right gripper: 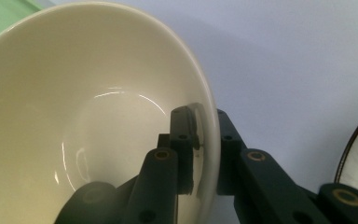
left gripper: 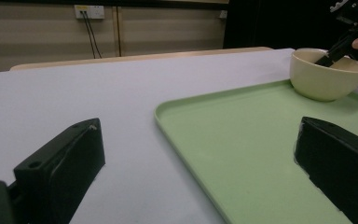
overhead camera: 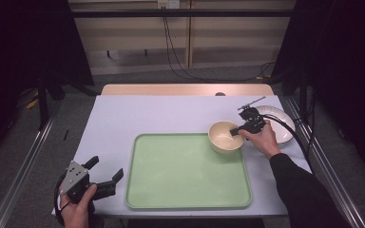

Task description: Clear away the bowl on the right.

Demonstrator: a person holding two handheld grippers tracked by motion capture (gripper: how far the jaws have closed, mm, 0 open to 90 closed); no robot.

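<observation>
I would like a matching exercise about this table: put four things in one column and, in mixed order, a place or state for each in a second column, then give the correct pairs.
Things
1. bowl
2. tray
3. white plate
4. left gripper

Places or states
A. open, holds nothing, at the near left of the table
B. green, flat in the middle
C. rim pinched by the right gripper, at the tray's far right corner
D. at the far right edge of the table

Pairs: 1-C, 2-B, 3-D, 4-A
</observation>
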